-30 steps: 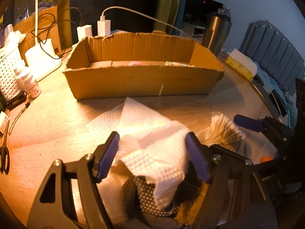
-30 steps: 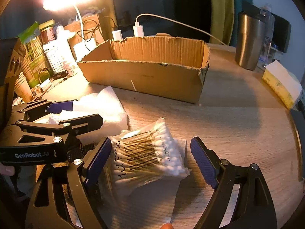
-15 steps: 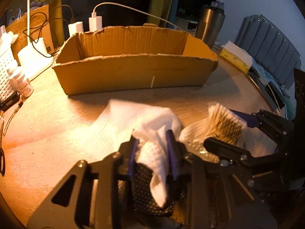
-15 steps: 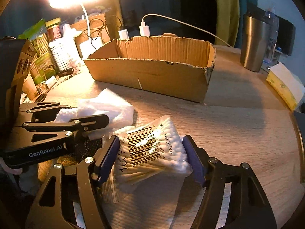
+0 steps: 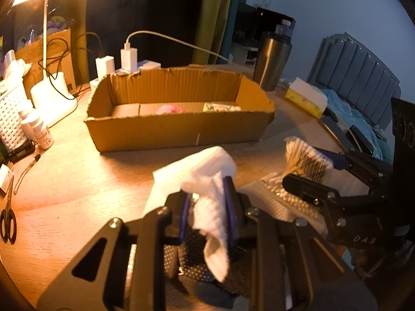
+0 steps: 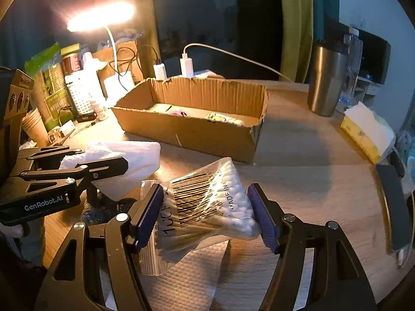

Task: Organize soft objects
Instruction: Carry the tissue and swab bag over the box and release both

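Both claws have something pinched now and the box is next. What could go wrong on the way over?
1. The left claw pinches only a bunched fold of the white cloth; its loose tail hangs down and may drag or snag the dotted fabric underneath.
2. The right claw squeezes the cotton swab bag by its slick plastic sides; it could slip or tilt out.
3. The claws sit close together, so they may bump while heading to the cardboard box.

Dim room, warm desk lamp point(image 6: 99, 19) glare, fisheye-bent edges, maybe slight blur.
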{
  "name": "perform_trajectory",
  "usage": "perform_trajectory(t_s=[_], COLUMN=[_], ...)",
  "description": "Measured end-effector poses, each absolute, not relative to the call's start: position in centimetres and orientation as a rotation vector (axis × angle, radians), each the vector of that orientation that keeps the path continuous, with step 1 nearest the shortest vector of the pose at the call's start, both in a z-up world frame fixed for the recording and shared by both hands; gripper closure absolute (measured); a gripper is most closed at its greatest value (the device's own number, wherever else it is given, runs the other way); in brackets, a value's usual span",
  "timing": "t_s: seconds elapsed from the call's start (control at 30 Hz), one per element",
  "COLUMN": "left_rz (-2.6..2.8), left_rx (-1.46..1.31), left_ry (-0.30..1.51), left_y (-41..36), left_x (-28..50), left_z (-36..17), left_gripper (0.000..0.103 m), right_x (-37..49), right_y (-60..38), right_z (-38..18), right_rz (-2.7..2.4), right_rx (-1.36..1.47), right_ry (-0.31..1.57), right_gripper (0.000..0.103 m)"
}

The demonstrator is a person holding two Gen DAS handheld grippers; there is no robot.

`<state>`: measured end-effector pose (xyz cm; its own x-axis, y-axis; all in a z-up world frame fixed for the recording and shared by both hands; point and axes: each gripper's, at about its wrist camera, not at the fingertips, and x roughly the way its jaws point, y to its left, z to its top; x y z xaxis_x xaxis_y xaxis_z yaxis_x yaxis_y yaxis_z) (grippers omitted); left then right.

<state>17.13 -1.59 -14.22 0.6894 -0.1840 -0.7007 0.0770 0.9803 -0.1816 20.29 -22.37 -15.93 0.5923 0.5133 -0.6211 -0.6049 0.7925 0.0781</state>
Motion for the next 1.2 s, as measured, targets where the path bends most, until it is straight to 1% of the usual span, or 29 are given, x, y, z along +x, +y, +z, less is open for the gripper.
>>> perform_trajectory(t_s=[0.47,1.2], left_rz=[-0.137,-0.097], left_rx=[-0.14,-0.126], left_ry=[0.678,0.524], left_y=[-0.3,3.5], left_x=[15.5,16.5], left_z=[-9.8,-5.2], left_gripper=[0.079,0.079], right_x=[20.0,22.6], right_y=[-22.4,-19.7], right_z=[-13.0,-8.2], right_rz=[0.632,0.627], right_rx=[-0.161,-0.192], right_ry=[0.602,0.489], right_gripper=[0.032,0.032])
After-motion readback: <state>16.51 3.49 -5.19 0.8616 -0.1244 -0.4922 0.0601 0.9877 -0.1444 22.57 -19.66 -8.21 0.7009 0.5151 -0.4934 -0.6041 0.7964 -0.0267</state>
